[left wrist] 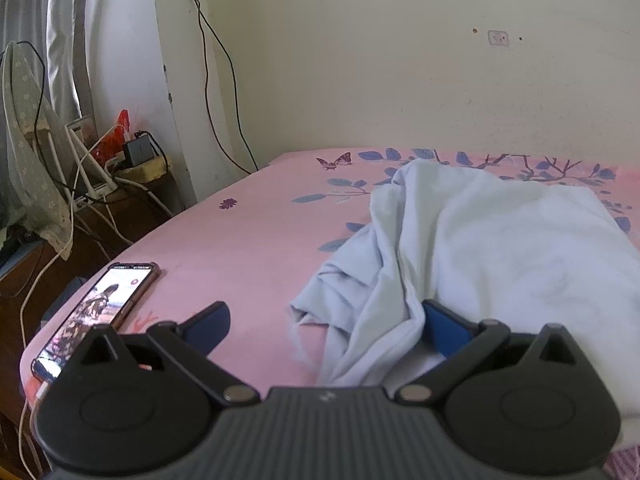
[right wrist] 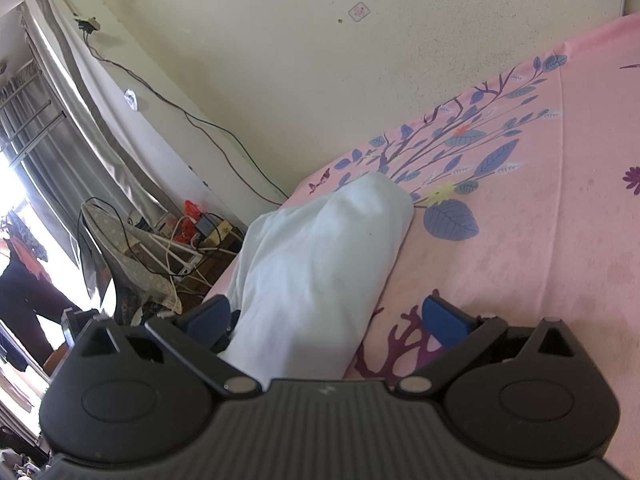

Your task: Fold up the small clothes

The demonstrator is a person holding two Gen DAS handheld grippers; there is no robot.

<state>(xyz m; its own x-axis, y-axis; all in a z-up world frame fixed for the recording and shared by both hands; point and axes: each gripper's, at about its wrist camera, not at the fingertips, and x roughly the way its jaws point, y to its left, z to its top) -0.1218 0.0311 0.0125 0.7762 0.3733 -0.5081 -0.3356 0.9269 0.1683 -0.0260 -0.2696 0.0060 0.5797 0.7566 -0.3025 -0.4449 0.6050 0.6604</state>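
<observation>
I had both grippers, left (left wrist: 324, 322) and right (right wrist: 326, 318), spread wide, gripping nothing. The pale shirt (left wrist: 460, 248) lay bunched on the pink bed (left wrist: 240, 248), between their fingers. Folding seemed midway; next I'd need to pinch an edge.

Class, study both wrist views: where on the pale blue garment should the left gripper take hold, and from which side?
Probably the bunched lower-left edge of the pale blue garment, approached from the bare pink sheet side. Folds there stand up, giving the open left gripper an edge to pinch; the rest lies smoother.
</observation>
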